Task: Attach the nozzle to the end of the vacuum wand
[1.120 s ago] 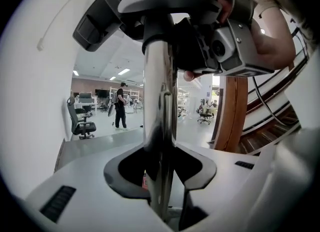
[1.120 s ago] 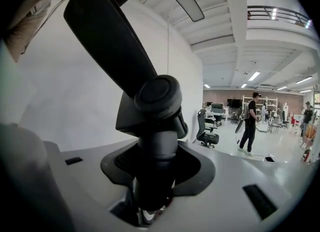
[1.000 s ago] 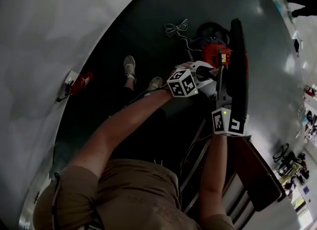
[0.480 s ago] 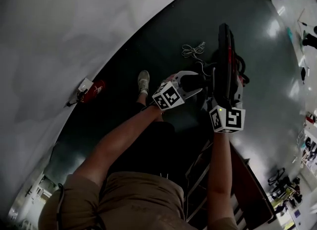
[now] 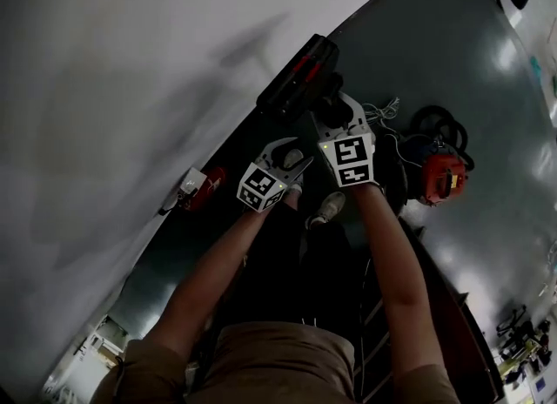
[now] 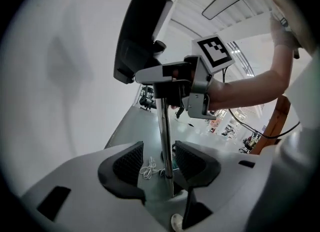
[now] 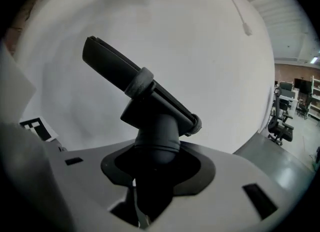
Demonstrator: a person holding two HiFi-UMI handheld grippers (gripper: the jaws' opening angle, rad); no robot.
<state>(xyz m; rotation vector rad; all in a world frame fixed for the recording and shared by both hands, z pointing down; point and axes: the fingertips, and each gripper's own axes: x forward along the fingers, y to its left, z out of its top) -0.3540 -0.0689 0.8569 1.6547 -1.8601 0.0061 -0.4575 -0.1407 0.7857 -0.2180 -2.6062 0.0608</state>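
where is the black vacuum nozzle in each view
Head view: the nozzle is at top centre, against the white wall.
Left gripper view: the nozzle is upper left of centre, with the wall behind it.
Right gripper view: the nozzle is at centre, its neck between the jaws of the right gripper, with the wall behind.
Shared landmark: the white wall.

Head cam: on the person's head, faces steeply down past both forearms to the floor [image 5: 461, 63], wall [image 5: 130, 89] at left, mid-range. Right gripper [image 7: 157, 168] cam: looks along its jaws, v. close on the nozzle [image 7: 130, 81] neck, wall behind. Left gripper [image 6: 159, 163] cam: looks up the wand [image 6: 162, 126], close, w/ the right gripper's marker cube [image 6: 214, 52] ahead. All 3 share the nozzle.
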